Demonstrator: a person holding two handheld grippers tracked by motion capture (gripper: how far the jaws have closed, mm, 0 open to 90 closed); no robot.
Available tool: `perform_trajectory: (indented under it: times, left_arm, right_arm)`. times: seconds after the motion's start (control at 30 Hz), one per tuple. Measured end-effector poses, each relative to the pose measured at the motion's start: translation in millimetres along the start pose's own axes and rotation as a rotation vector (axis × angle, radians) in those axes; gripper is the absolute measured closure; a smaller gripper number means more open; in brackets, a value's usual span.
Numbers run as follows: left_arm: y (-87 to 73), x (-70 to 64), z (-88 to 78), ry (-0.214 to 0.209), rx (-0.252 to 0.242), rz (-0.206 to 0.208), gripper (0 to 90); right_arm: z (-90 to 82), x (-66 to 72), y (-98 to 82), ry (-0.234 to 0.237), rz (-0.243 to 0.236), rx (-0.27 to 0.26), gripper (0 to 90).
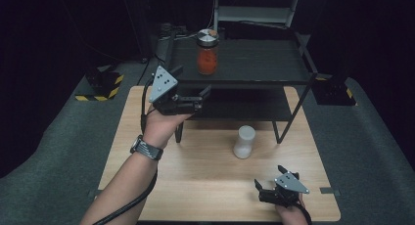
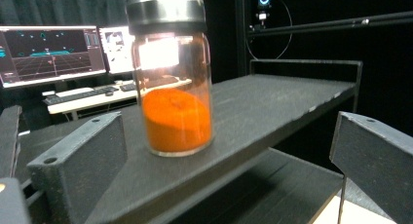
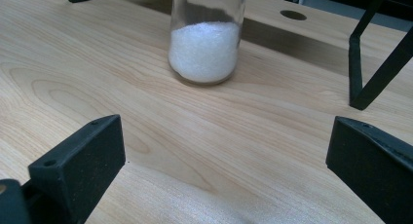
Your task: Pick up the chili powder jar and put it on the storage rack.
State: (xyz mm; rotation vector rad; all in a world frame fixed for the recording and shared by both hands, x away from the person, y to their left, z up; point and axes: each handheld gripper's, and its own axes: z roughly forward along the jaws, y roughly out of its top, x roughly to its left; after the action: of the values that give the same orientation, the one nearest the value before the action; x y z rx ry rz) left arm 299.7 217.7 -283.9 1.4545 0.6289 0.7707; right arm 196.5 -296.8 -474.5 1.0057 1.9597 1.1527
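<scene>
Jaws of the left gripper [image 1: 193, 99] stand wide apart and hold nothing, hovering left of centre in the high view, just off the front edge of the black shelf's [image 1: 254, 63] upper deck. Straight beyond them, up and slightly right in that frame, stands the orange jar [image 1: 207, 52], upright on the deck with its metal lid on top and orange powder filling its lower half. In the left gripper view the orange jar [image 2: 171, 78] sits centre-left, nearer the left jaw than the right, its long axis vertical and the jaws flanking it at about the level of its base, apart from it and not yet around the glass. The coming move looks like a forward reach along the deck, nudged a little toward the left of that view, so the jaws straddle the jar. The right gripper [image 1: 270, 181], low in the lower right of the high view, is likewise spread and empty; the white jar [image 1: 244, 142] stands upright on the wooden table [image 1: 195, 186] above and left of it, well apart. The left hand is clearly the nearer one to the orange jar.
</scene>
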Motion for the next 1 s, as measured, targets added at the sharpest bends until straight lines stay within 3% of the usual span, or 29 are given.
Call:
perform_trajectory:
  times: [0.33,0.5,1.0]
  left_arm:
    - [-29.0,-9.0,-17.7,-0.02,0.021,0.01,0.4]
    - [-43.6,-14.5,-26.6,-0.011,0.033,0.023,0.4]
    - [-87.2,-18.6,-49.3,-0.009,0.099,-0.004,0.4]
  right_arm:
    - [0.2,0.7,0.2,-0.002,-0.004,0.001,0.1]
    - [0.3,1.2,0.4,-0.004,-0.008,0.002,0.1]
    - [0.5,2.9,1.0,-0.009,-0.017,0.005,0.1]
